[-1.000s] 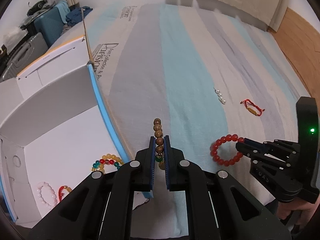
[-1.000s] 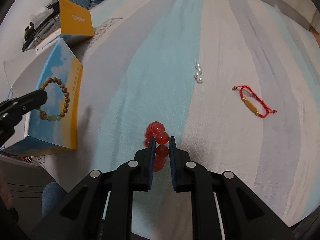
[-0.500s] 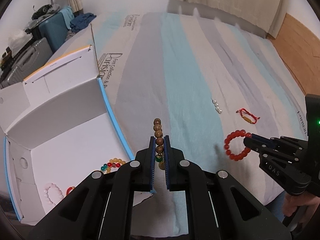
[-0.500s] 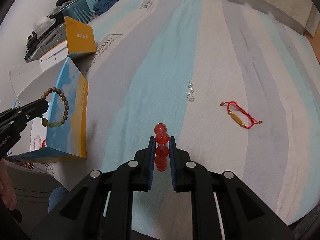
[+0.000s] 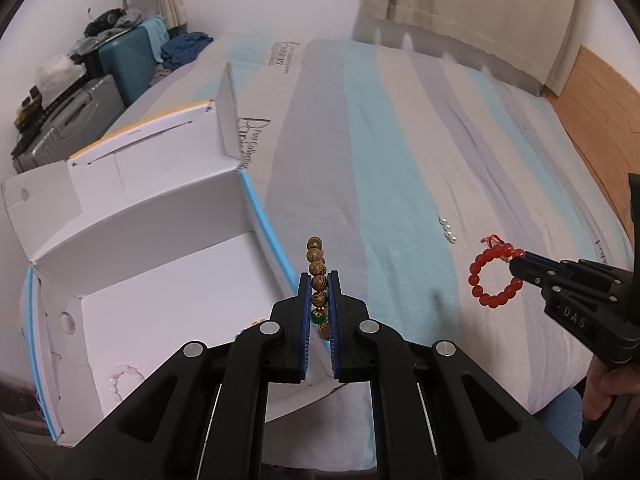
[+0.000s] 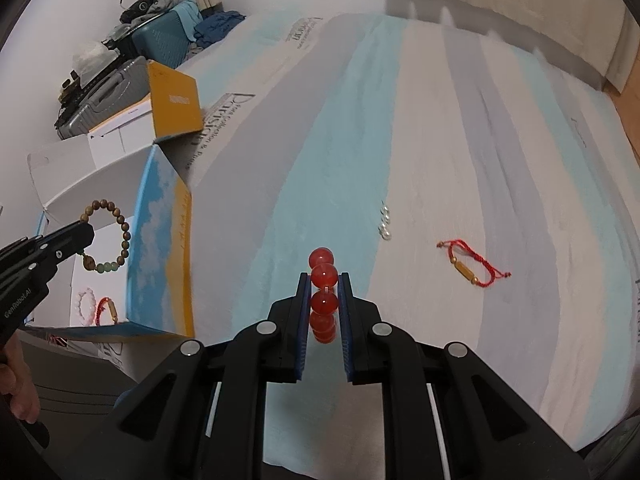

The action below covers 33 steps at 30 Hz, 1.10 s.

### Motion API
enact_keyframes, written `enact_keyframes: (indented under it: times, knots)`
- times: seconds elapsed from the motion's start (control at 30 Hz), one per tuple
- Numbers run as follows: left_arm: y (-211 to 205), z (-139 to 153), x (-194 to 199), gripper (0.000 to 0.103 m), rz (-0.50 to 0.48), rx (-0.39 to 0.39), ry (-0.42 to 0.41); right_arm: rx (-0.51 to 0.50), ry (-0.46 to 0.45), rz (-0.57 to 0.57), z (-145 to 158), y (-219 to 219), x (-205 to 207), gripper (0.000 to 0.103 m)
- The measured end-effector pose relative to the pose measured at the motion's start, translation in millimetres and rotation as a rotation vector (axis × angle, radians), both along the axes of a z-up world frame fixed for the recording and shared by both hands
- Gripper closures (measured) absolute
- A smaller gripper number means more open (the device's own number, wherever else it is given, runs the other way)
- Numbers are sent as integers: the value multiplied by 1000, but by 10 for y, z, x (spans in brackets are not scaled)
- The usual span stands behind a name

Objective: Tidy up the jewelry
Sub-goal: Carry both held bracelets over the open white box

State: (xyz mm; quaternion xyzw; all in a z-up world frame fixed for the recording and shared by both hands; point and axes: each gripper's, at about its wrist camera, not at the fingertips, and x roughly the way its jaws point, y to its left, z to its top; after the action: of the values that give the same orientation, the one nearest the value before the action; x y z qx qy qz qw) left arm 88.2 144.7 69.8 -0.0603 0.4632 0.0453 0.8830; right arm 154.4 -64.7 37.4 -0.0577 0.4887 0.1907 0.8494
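Observation:
My left gripper (image 5: 319, 280) is shut on a brown wooden bead bracelet (image 5: 317, 270) with a green bead, held in the air just right of the open white box (image 5: 168, 276); it also shows in the right wrist view (image 6: 110, 236). My right gripper (image 6: 325, 280) is shut on a red bead bracelet (image 6: 322, 280), held above the striped bed (image 6: 440, 140); it hangs as a ring in the left wrist view (image 5: 494, 276). A red cord bracelet (image 6: 472, 264) and a small pearl piece (image 6: 385, 224) lie on the bed. A pink bracelet (image 6: 84, 300) lies in the box.
The box has a blue and orange outer wall (image 6: 160, 248) and raised flaps (image 5: 230, 116). Suitcases (image 5: 68, 120) and clothes stand at the far left by the wall. A curtain (image 5: 480, 8) hangs beyond the bed. Wooden floor (image 5: 592, 100) lies at right.
Both grippers have risen higher above the bed with their bracelets, so bed and box look farther away. The red bracelet left the bed surface and now hangs in the air.

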Motion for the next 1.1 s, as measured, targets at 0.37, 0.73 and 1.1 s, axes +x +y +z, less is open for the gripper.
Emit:
enact_keyframes:
  times: [0.37, 0.73, 1.1]
  knots:
    - [456, 88, -196, 96, 65, 10, -10, 0, -48, 55, 290, 449, -63, 90]
    - [858, 76, -369, 96, 127, 2, -5, -5, -85, 131, 507, 945, -203, 91]
    - [1285, 36, -597, 96, 195, 4, 6, 13, -118, 212, 719, 1470, -382, 90]
